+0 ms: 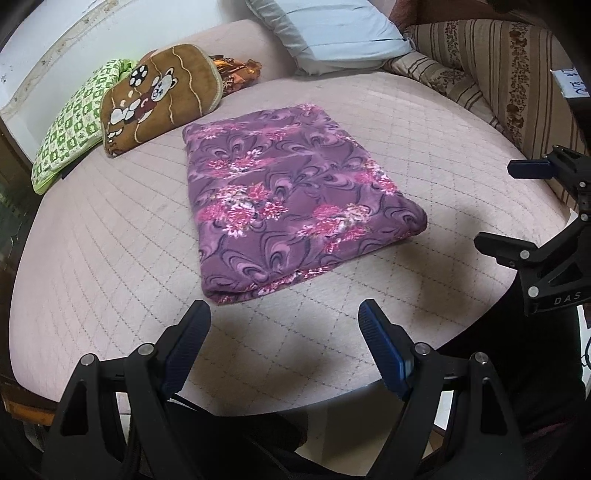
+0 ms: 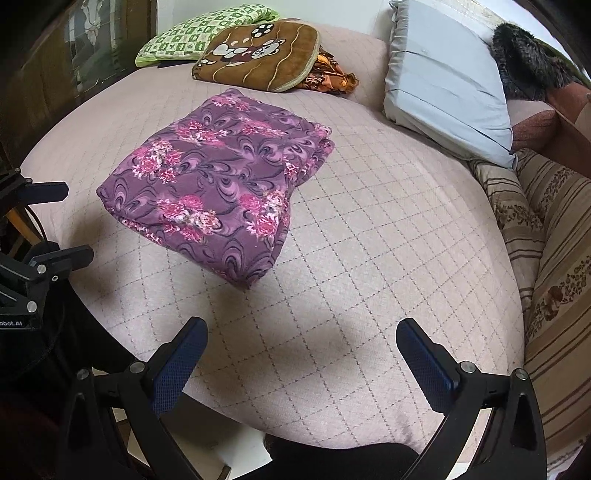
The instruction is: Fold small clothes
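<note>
A purple garment with pink flowers [image 1: 291, 195] lies folded into a flat rectangle on the pink quilted bed cover [image 1: 110, 240]. In the right wrist view the same purple garment [image 2: 218, 188] sits left of centre on the bed cover [image 2: 388, 221]. My left gripper [image 1: 282, 314] hovers open just short of the garment's near edge, nothing between its blue pads. My right gripper [image 2: 301, 328] is open too, over bare cover to the right of the garment. Each gripper shows at the edge of the other's view: the right one [image 1: 495, 201] and the left one [image 2: 79, 221].
Folded items lie at the far left: a green checked cloth [image 1: 70, 122], a brown teddy-print cloth [image 1: 159, 96] and an orange patterned piece [image 1: 236, 72]. A pale blue pillow [image 1: 332, 29] leans at the back. A striped floral blanket [image 2: 554, 258] borders the right side.
</note>
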Demonstrator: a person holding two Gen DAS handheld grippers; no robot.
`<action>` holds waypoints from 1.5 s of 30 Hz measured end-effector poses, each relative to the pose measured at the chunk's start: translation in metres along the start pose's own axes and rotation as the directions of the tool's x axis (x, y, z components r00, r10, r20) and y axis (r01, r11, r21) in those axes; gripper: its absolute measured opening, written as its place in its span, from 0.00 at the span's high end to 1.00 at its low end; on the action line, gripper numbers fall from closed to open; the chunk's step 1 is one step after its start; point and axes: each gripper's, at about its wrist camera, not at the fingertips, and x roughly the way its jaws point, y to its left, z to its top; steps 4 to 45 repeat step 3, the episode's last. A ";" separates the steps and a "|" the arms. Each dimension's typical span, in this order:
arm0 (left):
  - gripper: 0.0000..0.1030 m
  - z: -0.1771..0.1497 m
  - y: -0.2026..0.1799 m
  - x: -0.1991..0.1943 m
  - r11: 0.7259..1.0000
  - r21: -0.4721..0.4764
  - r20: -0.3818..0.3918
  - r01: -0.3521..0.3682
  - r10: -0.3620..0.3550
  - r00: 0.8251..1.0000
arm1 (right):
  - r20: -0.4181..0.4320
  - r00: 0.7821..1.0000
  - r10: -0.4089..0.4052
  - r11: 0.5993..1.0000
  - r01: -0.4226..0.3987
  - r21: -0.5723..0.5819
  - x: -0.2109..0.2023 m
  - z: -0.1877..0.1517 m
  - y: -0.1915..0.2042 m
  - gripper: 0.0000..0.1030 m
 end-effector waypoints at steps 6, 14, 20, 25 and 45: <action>0.20 0.001 -0.001 0.000 1.000 -0.006 -0.003 0.002 -0.002 1.000 | -0.001 1.000 -0.002 1.000 0.002 0.008 0.000 0.000 -0.003 0.00; 0.20 0.001 -0.001 0.000 1.000 -0.006 -0.003 0.002 -0.002 1.000 | -0.001 1.000 -0.002 1.000 0.002 0.008 0.000 0.000 -0.003 0.00; 0.20 0.001 -0.001 0.000 1.000 -0.006 -0.003 0.002 -0.002 1.000 | -0.001 1.000 -0.002 1.000 0.002 0.008 0.000 0.000 -0.003 0.00; 0.20 0.001 -0.001 0.000 1.000 -0.006 -0.003 0.002 -0.002 1.000 | -0.001 1.000 -0.002 1.000 0.002 0.008 0.000 0.000 -0.003 0.00; 0.20 0.001 -0.001 0.000 1.000 -0.006 -0.003 0.002 -0.002 1.000 | -0.001 1.000 -0.002 1.000 0.002 0.008 0.000 0.000 -0.003 0.00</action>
